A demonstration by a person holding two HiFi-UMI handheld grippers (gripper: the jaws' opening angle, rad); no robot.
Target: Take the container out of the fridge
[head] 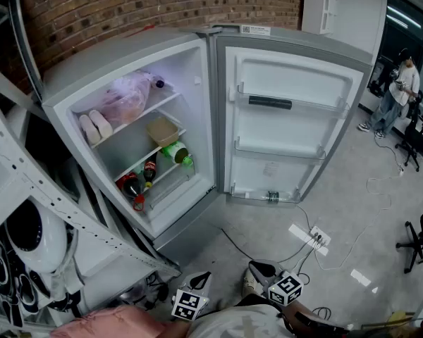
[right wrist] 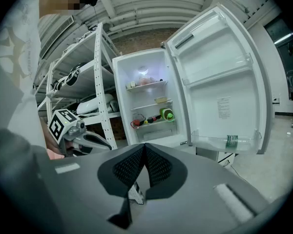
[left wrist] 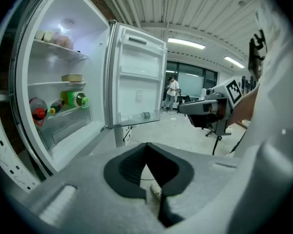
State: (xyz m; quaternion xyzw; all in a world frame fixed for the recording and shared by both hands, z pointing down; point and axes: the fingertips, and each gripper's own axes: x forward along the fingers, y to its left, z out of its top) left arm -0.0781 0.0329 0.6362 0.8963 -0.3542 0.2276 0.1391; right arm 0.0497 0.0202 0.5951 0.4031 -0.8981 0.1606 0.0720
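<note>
We hold both grippers low and well apart from the open fridge (head: 120, 58). The left gripper (left wrist: 146, 147) has its jaws pressed together with nothing between them, and so does the right gripper (right wrist: 144, 147). The container (head: 162, 130), a flat tan box, sits on the middle shelf (head: 127, 146), below the pink bag (head: 127, 97) and above the bottles (head: 148, 169). It lies ahead of us, up and to the left, so we judge the left gripper the nearer one. The box lies flat with a broad side towards the opening, so we would expect to part the jaws and reach in level.
</note>
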